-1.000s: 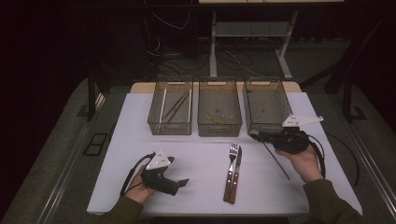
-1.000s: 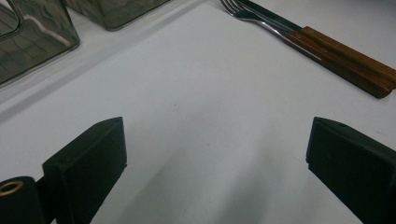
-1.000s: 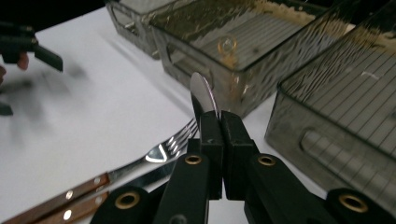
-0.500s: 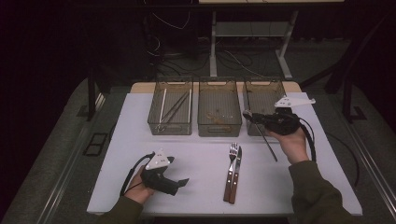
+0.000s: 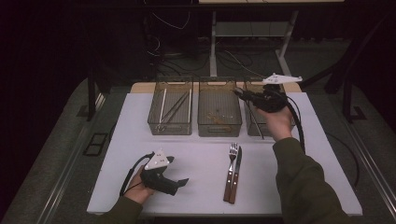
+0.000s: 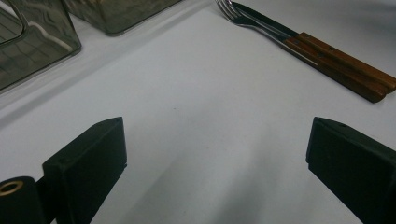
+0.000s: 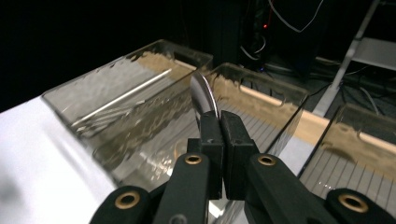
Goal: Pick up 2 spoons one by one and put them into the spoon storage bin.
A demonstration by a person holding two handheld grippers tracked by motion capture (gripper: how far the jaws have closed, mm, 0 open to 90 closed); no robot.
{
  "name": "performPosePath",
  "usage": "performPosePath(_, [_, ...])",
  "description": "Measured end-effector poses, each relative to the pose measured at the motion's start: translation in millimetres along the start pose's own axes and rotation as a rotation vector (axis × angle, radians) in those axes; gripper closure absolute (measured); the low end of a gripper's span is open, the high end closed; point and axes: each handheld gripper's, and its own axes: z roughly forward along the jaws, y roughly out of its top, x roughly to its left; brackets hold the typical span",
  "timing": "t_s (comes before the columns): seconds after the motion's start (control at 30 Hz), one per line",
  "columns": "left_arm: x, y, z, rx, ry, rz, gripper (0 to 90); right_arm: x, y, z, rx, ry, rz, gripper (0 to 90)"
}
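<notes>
Your right tool (image 5: 243, 93) has lifted from the bench (image 5: 327, 154) toward the bins, clamped on a spoon (image 7: 204, 95) now above the right bin (image 5: 254, 126): drop-off looks next. Your left tool (image 5: 180, 183) rests open; fork (image 5: 232, 165) and knife (image 5: 236, 175) wait.

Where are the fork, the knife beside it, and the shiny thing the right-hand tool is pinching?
fork (image 5: 233, 151), high view, on its tines.
knife (image 5: 238, 158), high view, on its blade.
shiny utensil (image 7: 203, 95), right gripper view, on the rounded metal end above the jaws.
</notes>
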Motion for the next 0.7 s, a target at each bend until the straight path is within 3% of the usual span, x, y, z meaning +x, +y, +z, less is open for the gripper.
performPosePath(0.33, [0.5,0.9,-1.3,-0.013,-0.004,0.005,3.6,-0.9,21.3,35.5,-0.002,-0.046,0.013,89.0])
performPosePath(0.7, [1.2,1.7,-3.6,-0.019,-0.013,0.006,3.6,1.2,26.4,82.5,0.003,-0.075,0.022,88.9])
